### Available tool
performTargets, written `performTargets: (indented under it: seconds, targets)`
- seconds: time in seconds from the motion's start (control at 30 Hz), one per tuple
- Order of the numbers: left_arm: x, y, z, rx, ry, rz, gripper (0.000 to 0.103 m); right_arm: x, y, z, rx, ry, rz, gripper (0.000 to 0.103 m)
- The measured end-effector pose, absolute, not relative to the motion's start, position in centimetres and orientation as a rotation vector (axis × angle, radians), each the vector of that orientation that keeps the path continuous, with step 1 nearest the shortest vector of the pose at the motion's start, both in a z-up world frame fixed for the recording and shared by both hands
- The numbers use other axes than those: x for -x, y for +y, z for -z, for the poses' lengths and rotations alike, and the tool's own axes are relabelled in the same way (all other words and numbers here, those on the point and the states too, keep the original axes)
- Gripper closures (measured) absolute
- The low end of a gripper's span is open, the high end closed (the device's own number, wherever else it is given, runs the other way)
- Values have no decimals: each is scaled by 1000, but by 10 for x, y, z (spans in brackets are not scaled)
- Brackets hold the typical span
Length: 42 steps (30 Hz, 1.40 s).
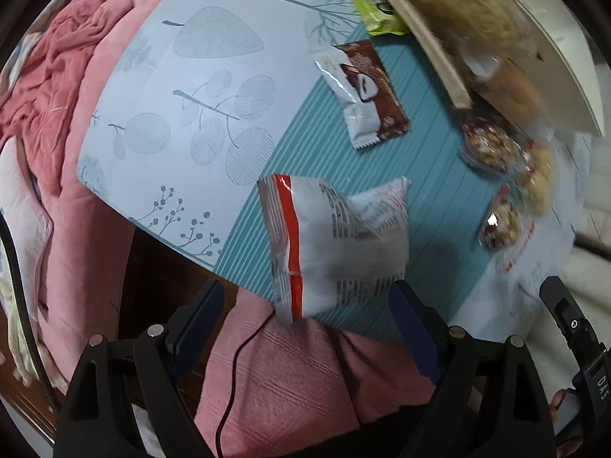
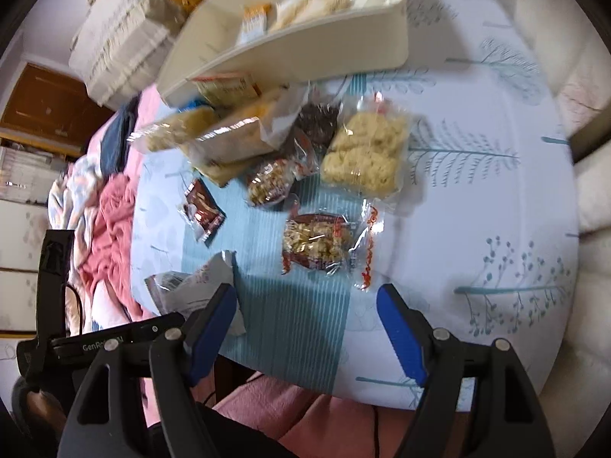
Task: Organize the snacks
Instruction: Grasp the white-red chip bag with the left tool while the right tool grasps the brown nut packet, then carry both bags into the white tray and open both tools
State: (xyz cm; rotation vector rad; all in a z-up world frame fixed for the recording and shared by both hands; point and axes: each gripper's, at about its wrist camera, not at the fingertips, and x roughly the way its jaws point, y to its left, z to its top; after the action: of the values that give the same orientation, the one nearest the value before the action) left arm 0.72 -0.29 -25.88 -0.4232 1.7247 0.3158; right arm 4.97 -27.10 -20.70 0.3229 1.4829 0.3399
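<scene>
I hovered both grippers, left (image 1: 305, 305) and right (image 2: 305, 305), fingers spread and empty, over the table's near edge; next, grasp the white packet (image 1: 336, 244).

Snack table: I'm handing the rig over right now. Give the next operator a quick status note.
Left gripper: open, over the white red-striped packet at the table's near edge, not gripping.
Right gripper: open, empty, just short of the clear nut-mix packet.
White bin at the back holds a few snacks already.
Left on the tablecloth: brown packet, green packet, yellow crisps bag, more packets piled by the bin.
</scene>
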Motion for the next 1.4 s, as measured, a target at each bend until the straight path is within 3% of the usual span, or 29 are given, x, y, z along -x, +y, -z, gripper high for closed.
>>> performTargets:
  seconds: [0.1,0.43,0.9,1.03,1.4]
  targets:
    - [-9,-4,265,459,1711,-335,11,-63,-267,222,-311,1562,-359,26]
    - [-21,-9,287,534,1683,-372,11,-89,-230,261,-143,1746,-364,26]
    - [-29,1,282,538,1568,-357,39,-95,-204,277,-11,1791,-333,30]
    - [-40,-3,280,523,1574,-332,42,-97,-194,275,-38,1776,-347,39]
    - [-34,-7,252,545,1552,-322,44,-92,-213,269,-104,1774,-394,46]
